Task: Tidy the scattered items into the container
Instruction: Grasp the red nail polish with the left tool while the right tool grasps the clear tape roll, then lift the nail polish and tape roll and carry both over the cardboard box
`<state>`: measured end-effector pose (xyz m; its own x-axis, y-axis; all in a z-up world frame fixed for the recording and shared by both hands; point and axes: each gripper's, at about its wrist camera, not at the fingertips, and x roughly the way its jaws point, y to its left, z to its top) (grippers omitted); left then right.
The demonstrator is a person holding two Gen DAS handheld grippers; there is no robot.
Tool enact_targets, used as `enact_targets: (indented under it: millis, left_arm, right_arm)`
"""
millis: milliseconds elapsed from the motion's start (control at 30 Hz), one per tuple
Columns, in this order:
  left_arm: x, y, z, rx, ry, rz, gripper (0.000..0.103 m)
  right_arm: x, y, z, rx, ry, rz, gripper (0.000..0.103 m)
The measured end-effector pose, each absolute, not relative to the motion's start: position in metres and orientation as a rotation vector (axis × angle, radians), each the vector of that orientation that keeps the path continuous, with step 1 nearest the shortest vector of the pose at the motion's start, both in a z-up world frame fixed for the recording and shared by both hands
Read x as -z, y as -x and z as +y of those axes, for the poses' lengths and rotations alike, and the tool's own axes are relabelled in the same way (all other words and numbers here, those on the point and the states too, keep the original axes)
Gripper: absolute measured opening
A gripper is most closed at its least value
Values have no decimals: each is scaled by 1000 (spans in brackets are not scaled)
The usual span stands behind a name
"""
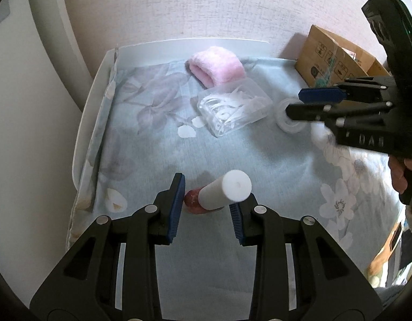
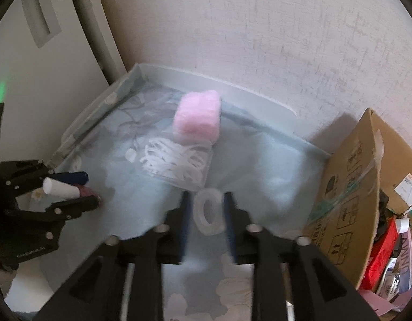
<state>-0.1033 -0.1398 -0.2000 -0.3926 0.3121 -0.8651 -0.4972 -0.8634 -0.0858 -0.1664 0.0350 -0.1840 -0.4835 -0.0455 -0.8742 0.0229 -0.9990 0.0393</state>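
Observation:
A small bottle [image 1: 222,194] with a white cap and a reddish body sits tilted between the blue pads of my left gripper [image 1: 212,196], which is shut on it; the right wrist view shows the left gripper [image 2: 92,189] with the bottle [image 2: 63,189] lying along its fingers. A clear tape roll [image 2: 208,211] stands on the floral cloth between the fingers of my right gripper [image 2: 206,196], whose pads stand slightly apart from it. A clear plastic container [image 1: 232,109] holding white strips lies mid-cloth. In the left wrist view the right gripper [image 1: 293,103] hovers over the tape roll [image 1: 286,124].
A pink rolled towel [image 1: 216,65] lies behind the container near the white tray rim [image 1: 195,44]. An open cardboard box [image 2: 350,187] with papers stands at the right against the wall. A person's hand [image 1: 401,171] holds the right gripper's handle.

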Motion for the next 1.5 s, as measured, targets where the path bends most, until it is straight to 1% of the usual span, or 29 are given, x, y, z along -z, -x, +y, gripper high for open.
enact_targets:
  millis: [33, 67, 100, 267, 367, 400, 433, 467, 600, 667, 767, 1033, 1300, 1500]
  left_arm:
    - [200, 104, -140, -2264, 1348, 256, 29]
    - [200, 104, -140, -2264, 1348, 255, 29]
    - [200, 105, -140, -2264, 1349, 253, 29]
    - [201, 107, -141, -2265, 1358, 251, 29]
    - [201, 106, -142, -2267, 1361, 259, 29]
    - [202, 106, -142, -2267, 1364, 261, 29]
    - [202, 106, -143, -2268, 1366, 261, 29]
    - [202, 107, -143, -2267, 1367, 255, 29]
    - [202, 109, -144, -2264, 1370, 257, 29]
    - [200, 109, -146, -2262, 1376, 229, 29]
    - [195, 109, -152, -2266, 1373, 182, 28]
    - [168, 109, -161, -2295, 1342, 123, 28]
    - [122, 110, -142, -2318, 1298, 173, 28]
    - [80, 111, -107, -2316, 1208, 217, 29]
  right_arm:
    - [186, 167, 32, 2665, -1583, -20, 44]
    - [188, 168, 31, 2663, -1592, -10, 49]
    - [193, 169, 28, 2662, -1617, 11, 49]
    - [215, 174, 30, 2652, -1699, -1, 49]
    - [218, 172, 33, 2664, -1664, -32, 50]
    - [218, 172, 33, 2668, -1661, -19, 49]
    - [218, 171, 33, 2675, -1656, -10, 41]
    - [217, 171, 33, 2672, -1651, -16, 40]
    - [215, 170, 36, 2667, -1642, -51, 40]
    - [210, 168, 37, 2678, -1621, -70, 39]
    - [199, 164, 37, 2686, -1588, -95, 40]
    - [171, 158, 33, 2706, -1498, -116, 40]
    - [125, 151, 25, 2746, -1424, -133, 40]
    - [80, 129, 51, 2816, -1369, -177, 40]
